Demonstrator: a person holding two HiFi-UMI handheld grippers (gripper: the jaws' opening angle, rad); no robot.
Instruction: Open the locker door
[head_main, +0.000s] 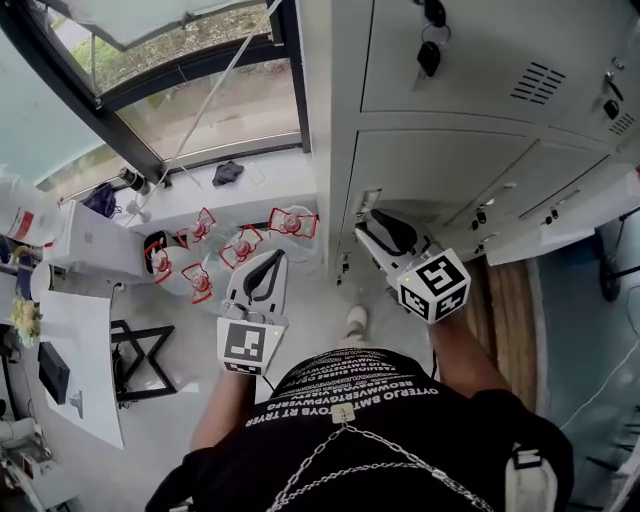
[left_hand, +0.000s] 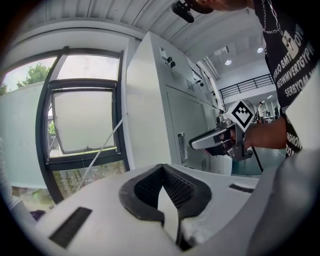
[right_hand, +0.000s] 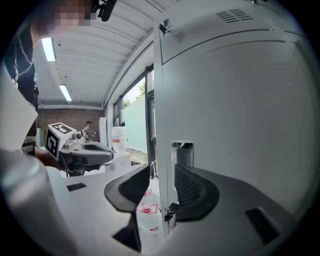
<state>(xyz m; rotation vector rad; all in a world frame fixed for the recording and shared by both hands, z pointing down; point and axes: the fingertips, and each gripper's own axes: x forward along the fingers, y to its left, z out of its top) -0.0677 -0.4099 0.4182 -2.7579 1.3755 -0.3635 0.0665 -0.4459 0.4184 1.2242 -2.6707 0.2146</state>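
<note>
Straddling locker door (right_hand: 235, 115) edge: my right gripper (right_hand: 160, 172), jaws half apart. Left gripper (left_hand: 162, 167) closed, empty. I hold square to edge.

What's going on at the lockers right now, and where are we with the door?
A person stands at the grey lockers with a gripper in each hand. The right gripper is at the left edge of the locker door. Its jaws are apart around that edge, just below the recessed handle, and are not clamped on anything. The left gripper is off to the side, shut and empty. I cannot tell whether the door has come away from its frame.
</note>
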